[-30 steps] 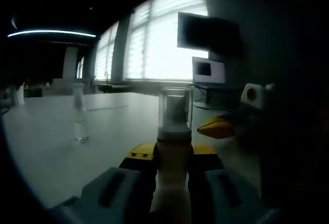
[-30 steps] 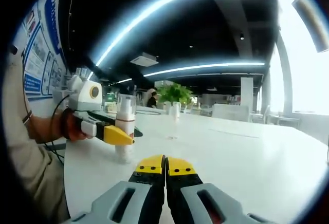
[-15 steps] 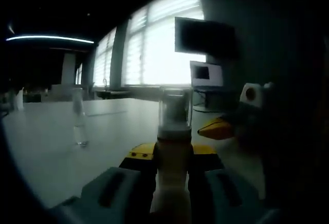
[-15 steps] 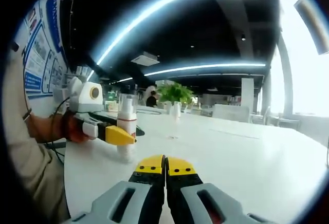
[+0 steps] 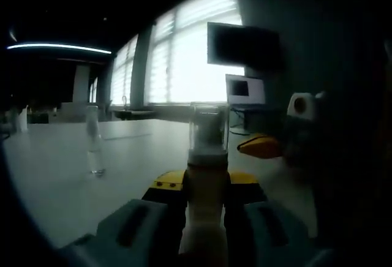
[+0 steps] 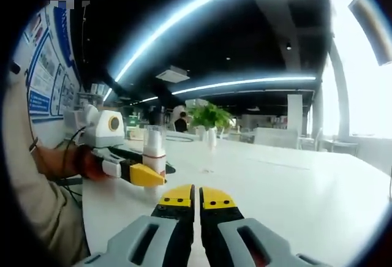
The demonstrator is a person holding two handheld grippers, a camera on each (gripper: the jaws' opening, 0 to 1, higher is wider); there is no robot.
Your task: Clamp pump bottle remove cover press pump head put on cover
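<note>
My left gripper (image 5: 207, 182) is shut on the pump bottle (image 5: 207, 203), a pale bottle standing upright between the yellow-tipped jaws. Its clear cover (image 5: 209, 127) sits on top. To the right of the cover, a short gap away, hovers the yellow tip of my right gripper (image 5: 261, 146). In the right gripper view, that gripper (image 6: 197, 196) is shut with nothing between its jaws. Ahead to the left, a hand (image 6: 86, 163) holds the left gripper (image 6: 144, 174) around the pump bottle (image 6: 154, 157) above the white table (image 6: 294, 187).
A small clear bottle (image 5: 94, 144) stands on the table at the left. A monitor (image 5: 246, 89) and bright windows lie behind. A vase with a green plant (image 6: 210, 137) stands far across the table. A person's sleeve (image 6: 37, 218) is at the left.
The right gripper's tip has risen a little beside the cover. The right gripper view has shifted slightly, so the bottle and left gripper sit lower. The left gripper still holds the bottle.
</note>
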